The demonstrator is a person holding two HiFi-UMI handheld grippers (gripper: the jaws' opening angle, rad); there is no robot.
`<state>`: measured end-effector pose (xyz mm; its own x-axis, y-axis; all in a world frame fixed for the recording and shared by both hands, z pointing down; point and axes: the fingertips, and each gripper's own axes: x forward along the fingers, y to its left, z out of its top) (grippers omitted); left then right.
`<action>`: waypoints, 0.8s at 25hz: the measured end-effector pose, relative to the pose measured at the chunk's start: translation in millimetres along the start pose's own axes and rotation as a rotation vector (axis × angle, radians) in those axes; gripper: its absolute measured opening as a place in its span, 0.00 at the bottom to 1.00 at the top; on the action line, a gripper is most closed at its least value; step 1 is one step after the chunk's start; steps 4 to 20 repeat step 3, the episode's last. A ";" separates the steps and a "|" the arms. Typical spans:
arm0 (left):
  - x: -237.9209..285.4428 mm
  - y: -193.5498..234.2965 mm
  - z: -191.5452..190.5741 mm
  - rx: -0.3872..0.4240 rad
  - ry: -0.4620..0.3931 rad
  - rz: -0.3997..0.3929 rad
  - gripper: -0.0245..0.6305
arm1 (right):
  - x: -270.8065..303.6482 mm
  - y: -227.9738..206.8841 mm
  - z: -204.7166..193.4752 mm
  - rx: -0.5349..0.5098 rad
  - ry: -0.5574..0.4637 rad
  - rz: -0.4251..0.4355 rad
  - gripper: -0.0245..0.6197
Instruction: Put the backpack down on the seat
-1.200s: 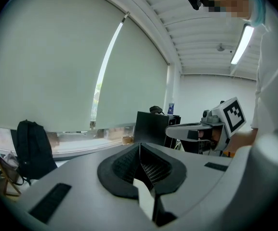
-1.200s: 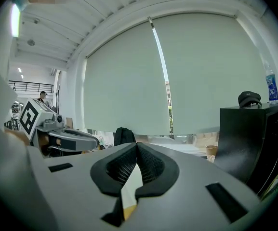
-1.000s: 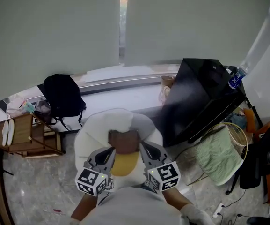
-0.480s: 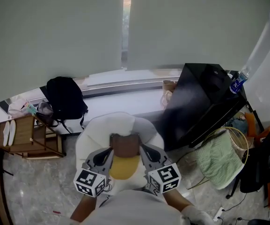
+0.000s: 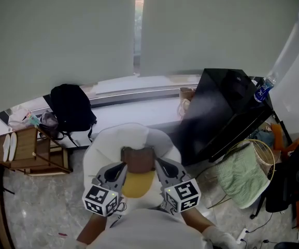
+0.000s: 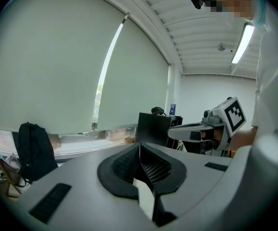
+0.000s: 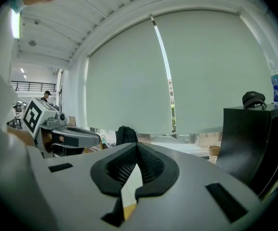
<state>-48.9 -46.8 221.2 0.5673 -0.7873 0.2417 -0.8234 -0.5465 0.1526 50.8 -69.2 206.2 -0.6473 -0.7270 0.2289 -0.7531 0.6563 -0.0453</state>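
The black backpack [image 5: 71, 108] stands upright against the window ledge at the left, well beyond both grippers. It also shows at the left edge of the left gripper view as the backpack [image 6: 33, 150] and small in the right gripper view as the backpack [image 7: 126, 134]. A white rounded seat [image 5: 102, 149] with a brown pad [image 5: 137, 158] and a yellow patch lies right below me. My left gripper [image 5: 122, 166] and right gripper [image 5: 158, 163] hover side by side over the seat's near edge. Both are shut with nothing in them, as the left gripper [image 6: 139, 160] and right gripper [image 7: 138, 162] show close up.
A wooden side table [image 5: 30, 152] stands left of the seat, below the backpack. A tall black cabinet [image 5: 222, 108] with a water bottle [image 5: 263, 87] on it stands at the right. A paper cup [image 5: 184, 93] sits on the ledge. A green cloth [image 5: 240, 173] lies at the right.
Only the head view has shifted a little. Both grippers and the backpack stay where they were.
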 end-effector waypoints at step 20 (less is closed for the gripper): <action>0.4 1.5 1.0 -0.002 0.002 -0.002 0.09 | 0.4 -0.4 0.8 -0.002 0.000 -0.002 0.08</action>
